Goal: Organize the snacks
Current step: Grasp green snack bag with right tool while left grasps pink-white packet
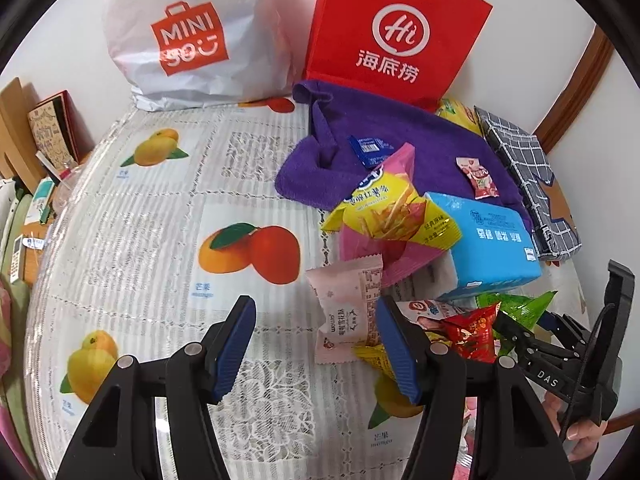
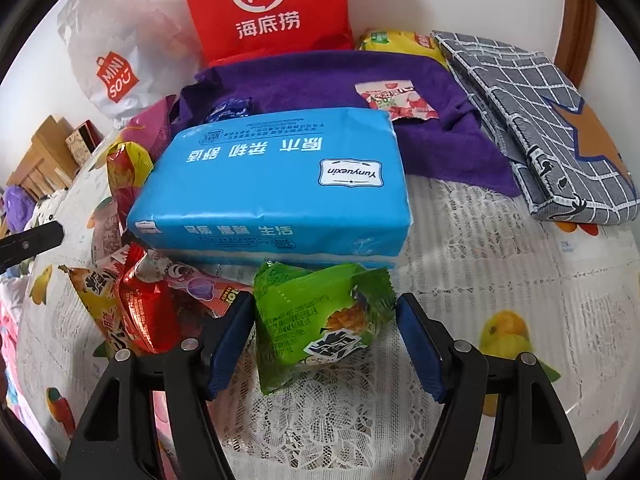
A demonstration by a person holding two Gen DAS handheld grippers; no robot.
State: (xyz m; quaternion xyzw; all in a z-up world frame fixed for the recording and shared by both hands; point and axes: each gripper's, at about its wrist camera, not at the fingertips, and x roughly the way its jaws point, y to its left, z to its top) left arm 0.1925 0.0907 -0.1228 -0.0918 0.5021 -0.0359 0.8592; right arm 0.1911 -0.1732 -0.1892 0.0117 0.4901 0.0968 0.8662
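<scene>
Snacks lie in a heap on the tabletop (image 1: 132,240), which has a lacy cover with mango pictures. Left tongs (image 1: 316,346) hang spread apart with nothing in them, and a pale pink snack packet (image 1: 346,308) lies just beside one blue pad. Right tongs (image 2: 322,344) sit around a green snack packet (image 2: 320,320); one pad touches it, but the other shows a small gap. Behind it rests a blue tissue pack (image 2: 272,184), partly on a purple towel (image 2: 320,76).
</scene>
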